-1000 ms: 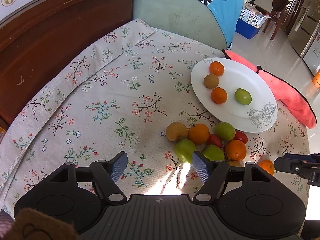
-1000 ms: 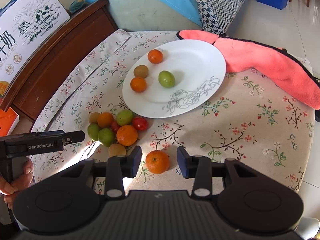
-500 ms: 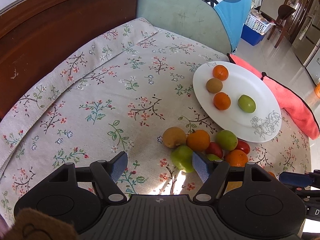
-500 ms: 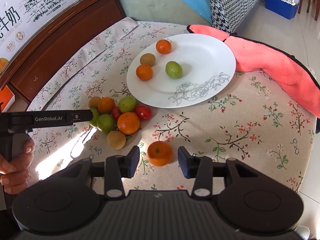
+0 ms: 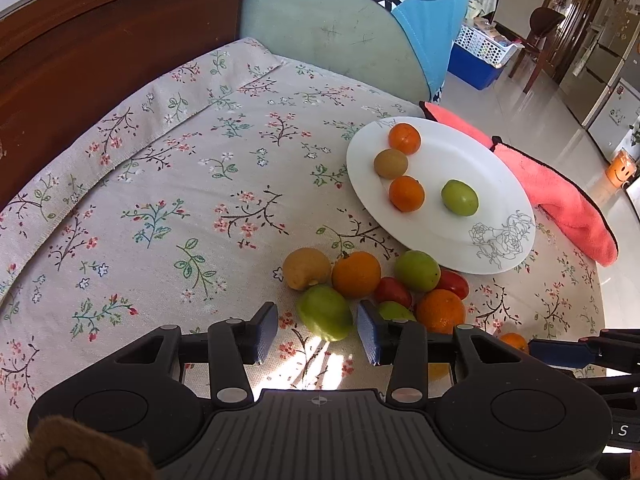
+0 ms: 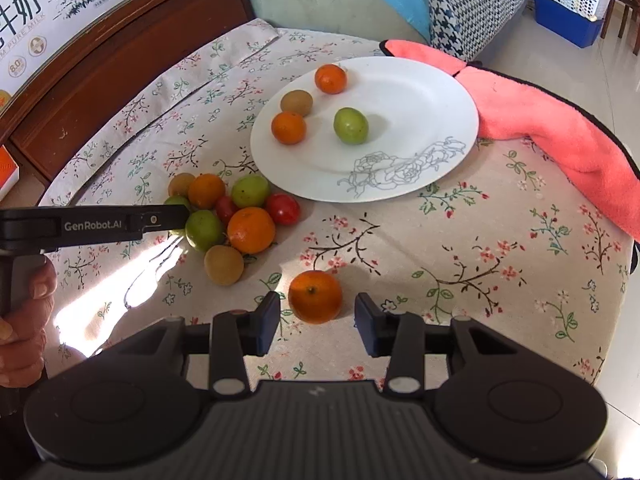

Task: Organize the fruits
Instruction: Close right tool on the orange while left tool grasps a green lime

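Your left hand (image 6: 24,312) grips the handle of the left gripper (image 5: 316,330), whose fingers have just been closing. They now stand a little apart around a green fruit (image 5: 325,317) at the near edge of the loose pile on the floral-clothed surface (image 5: 168,200). The right blue pad (image 5: 367,330) looks close against the fruit, the left pad (image 5: 267,326) shows a gap, so the pads are not yet pressing on it.

The pile just beyond holds a yellow-brown fruit (image 5: 306,268), two oranges, more green fruits and two red tomatoes (image 6: 282,208), all touching one another, just beside the white plate (image 6: 420,92).

On that plate lie two small oranges, a brown kiwi (image 6: 296,103) and a green fruit, apart from one another on its left half.

To the right, your right gripper (image 6: 318,320) hovers with its fingers apart, a lone orange (image 6: 315,297) between them on the cloth and untouched on both sides. It lies well apart from the pile.

A pink towel (image 6: 552,120) lies along the plate's far right edge.
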A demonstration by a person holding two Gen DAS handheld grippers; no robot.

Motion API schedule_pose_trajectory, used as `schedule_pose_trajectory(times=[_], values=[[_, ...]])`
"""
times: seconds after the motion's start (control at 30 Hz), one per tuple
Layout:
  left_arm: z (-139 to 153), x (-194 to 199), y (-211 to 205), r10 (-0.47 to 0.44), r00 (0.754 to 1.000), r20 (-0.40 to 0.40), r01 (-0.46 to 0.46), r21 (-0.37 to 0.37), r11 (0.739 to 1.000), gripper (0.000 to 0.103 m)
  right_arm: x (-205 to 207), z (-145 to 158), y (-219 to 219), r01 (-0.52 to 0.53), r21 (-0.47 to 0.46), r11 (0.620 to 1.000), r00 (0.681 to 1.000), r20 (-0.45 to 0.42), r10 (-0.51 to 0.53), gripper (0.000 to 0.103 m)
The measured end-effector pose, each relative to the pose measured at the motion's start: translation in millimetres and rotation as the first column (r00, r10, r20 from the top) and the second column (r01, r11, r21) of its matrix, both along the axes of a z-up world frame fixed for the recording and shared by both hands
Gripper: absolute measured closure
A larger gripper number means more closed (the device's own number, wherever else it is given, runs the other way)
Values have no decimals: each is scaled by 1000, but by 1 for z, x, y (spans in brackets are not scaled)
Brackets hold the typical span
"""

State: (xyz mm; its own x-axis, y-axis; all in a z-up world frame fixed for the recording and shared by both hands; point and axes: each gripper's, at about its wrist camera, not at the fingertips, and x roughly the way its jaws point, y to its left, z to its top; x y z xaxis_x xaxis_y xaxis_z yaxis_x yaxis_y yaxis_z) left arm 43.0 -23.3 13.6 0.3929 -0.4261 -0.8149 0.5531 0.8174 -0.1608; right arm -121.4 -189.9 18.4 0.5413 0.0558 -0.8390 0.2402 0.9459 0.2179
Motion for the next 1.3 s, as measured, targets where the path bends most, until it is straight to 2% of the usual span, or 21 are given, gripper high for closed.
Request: schedule_pose_trajectory(times=[0.13, 0.23, 0.67, 0.93, 1.3], values=[[-5, 2, 0, 14, 1000, -12, -14, 4, 1000, 64, 1, -1, 1, -9, -6, 1000, 1000, -1, 9, 67], [-6, 2, 0, 5, 1000, -22, -6, -2, 1000, 77, 1, -2, 2, -10, -9, 1000, 1000, -6, 10, 70], [0, -6, 0, -18, 1000, 4, 18, 9, 1000, 78, 0, 1, 1, -12, 6, 1000, 1000, 9, 12, 73], [11, -9, 2, -22, 999, 40, 22, -1, 1000, 78, 0, 11, -1, -7, 30, 1000, 999, 51, 5, 73], [35, -14, -4, -35, 989, 142, 37, -11, 999, 78, -3, 36, -20, 64, 62, 996, 988, 136, -72, 73]])
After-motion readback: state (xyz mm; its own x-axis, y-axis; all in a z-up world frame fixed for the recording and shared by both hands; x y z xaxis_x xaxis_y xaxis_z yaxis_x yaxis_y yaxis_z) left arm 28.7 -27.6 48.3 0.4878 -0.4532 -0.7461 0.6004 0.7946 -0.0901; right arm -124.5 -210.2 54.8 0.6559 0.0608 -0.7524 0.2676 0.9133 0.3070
